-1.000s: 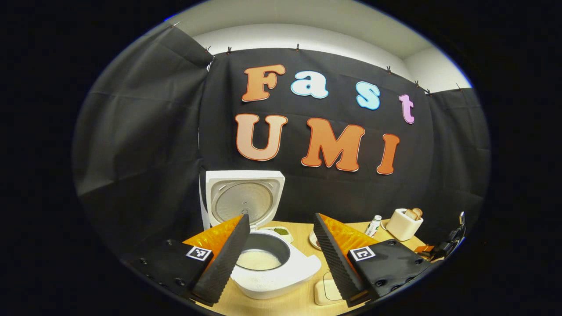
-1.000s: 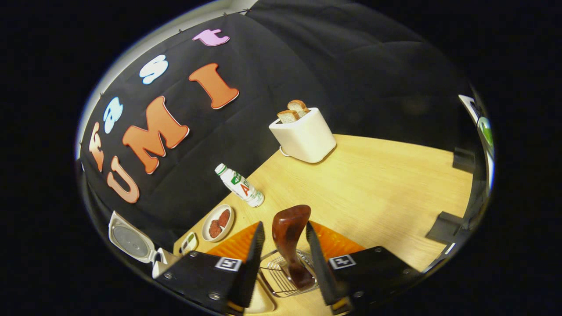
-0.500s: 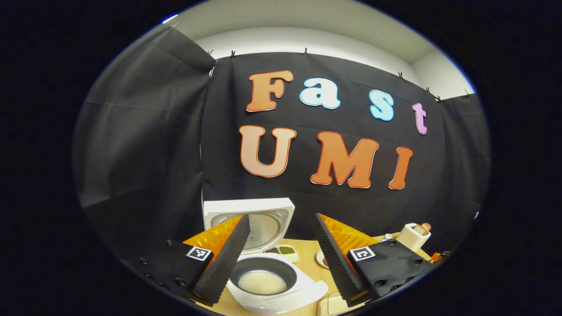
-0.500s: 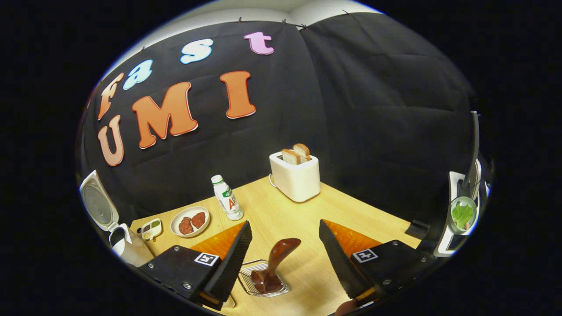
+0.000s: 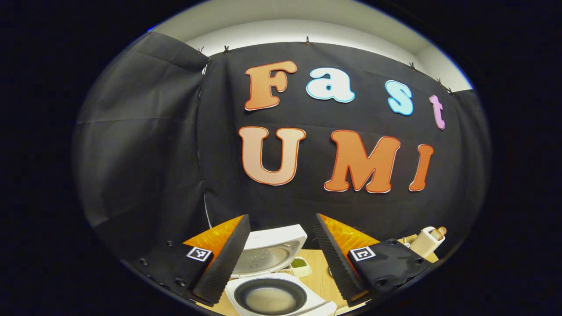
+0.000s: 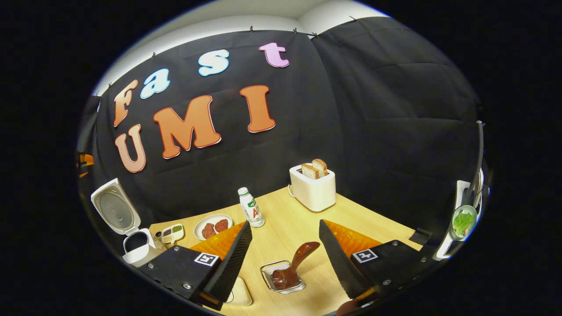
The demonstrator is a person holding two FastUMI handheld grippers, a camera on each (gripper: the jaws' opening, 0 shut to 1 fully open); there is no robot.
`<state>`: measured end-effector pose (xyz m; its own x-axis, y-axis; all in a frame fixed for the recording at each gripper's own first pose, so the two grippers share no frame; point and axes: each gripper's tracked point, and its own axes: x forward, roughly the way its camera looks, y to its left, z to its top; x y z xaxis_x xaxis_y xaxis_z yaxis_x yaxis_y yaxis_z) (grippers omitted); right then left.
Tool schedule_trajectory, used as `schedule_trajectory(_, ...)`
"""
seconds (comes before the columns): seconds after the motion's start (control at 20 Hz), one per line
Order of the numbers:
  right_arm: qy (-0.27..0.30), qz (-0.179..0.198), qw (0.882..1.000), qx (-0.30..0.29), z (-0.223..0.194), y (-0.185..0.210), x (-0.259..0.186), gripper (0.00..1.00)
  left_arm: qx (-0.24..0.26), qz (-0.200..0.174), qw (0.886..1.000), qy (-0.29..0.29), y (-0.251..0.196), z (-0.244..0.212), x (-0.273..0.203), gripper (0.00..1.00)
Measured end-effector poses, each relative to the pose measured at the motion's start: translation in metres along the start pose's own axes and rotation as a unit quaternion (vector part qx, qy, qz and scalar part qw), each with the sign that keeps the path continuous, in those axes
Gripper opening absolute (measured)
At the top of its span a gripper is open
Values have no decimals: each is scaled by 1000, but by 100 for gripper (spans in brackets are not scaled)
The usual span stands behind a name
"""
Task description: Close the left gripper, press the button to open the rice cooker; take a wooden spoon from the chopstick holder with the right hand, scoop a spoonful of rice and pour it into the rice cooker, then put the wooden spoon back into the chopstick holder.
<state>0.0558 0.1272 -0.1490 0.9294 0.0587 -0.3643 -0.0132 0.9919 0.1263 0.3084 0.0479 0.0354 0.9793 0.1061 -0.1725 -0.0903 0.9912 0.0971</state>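
The white rice cooker (image 5: 281,303) stands with its lid (image 5: 270,252) up, and pale rice lies in its dark inner pot (image 5: 271,299). My left gripper (image 5: 281,256) hangs open above and before it, nothing between its fingers. In the right gripper view the cooker (image 6: 136,250) is at the far left with the lid raised. The brown wooden spoon (image 6: 293,267) leans in the wire chopstick holder (image 6: 281,277) on the table. My right gripper (image 6: 285,259) is open, drawn back above the holder, its fingers apart on either side of the spoon without touching it.
On the wooden table (image 6: 351,215) stand a white toaster (image 6: 312,188) with bread, a small bottle (image 6: 251,213), a plate of brownish pieces (image 6: 213,227) and a small divided dish (image 6: 171,233). A pale flat dish (image 6: 239,293) lies by my right gripper's left finger. A bowl of greens (image 6: 463,219) sits far right.
My right gripper opened, let go of the spoon in the holder and drew back upward. My left gripper stayed open and tilted up, away from the cooker.
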Motion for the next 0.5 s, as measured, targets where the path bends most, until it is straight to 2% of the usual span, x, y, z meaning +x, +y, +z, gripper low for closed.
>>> schedule_trajectory(0.1,-10,-2,1000,-20,5,-2,-5,95,-9,4,1000,12,2,6,20,98)
schedule_trajectory(0.2,-11,-1,1000,-25,8,-2,-8,95,3,23,1000,12,15,17,39,99)
schedule_trajectory(0.5,-48,-3,998,-33,43,-2,-16,95,1,64,996,70,50,-5,88,98)
